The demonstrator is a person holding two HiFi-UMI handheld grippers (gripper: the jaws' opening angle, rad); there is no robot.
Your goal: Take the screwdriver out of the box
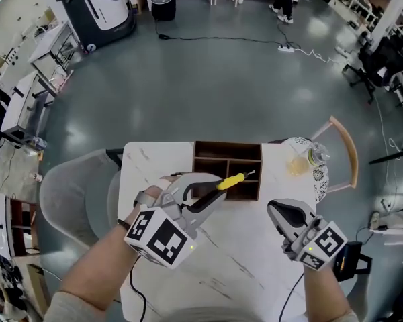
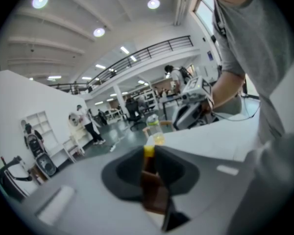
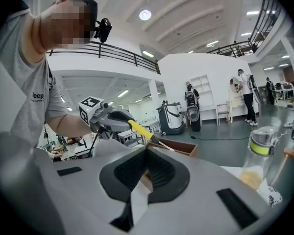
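The left gripper (image 1: 208,194) grasps a yellow-handled metal screwdriver (image 1: 232,180), tilted above the brown wooden box (image 1: 227,146) on the white marble table (image 1: 154,163). The right gripper (image 1: 285,213), near right, is clenched and empty. The grip should stay firm until the tip clears the box's rim.

Right gripper (image 3: 146,152): grey body fills the lower frame; black-padded jaws meet at centre, nothing between them.
Left gripper (image 3: 125,124): left of centre, marker cube on top, clamped on the handle.
Yellow-handled screwdriver (image 3: 141,130): slants down-right, tip over the box's rim.
Brown wooden box (image 3: 179,148): centre, just behind the jaws.
Clear green-banded bottle (image 3: 260,153): right edge.
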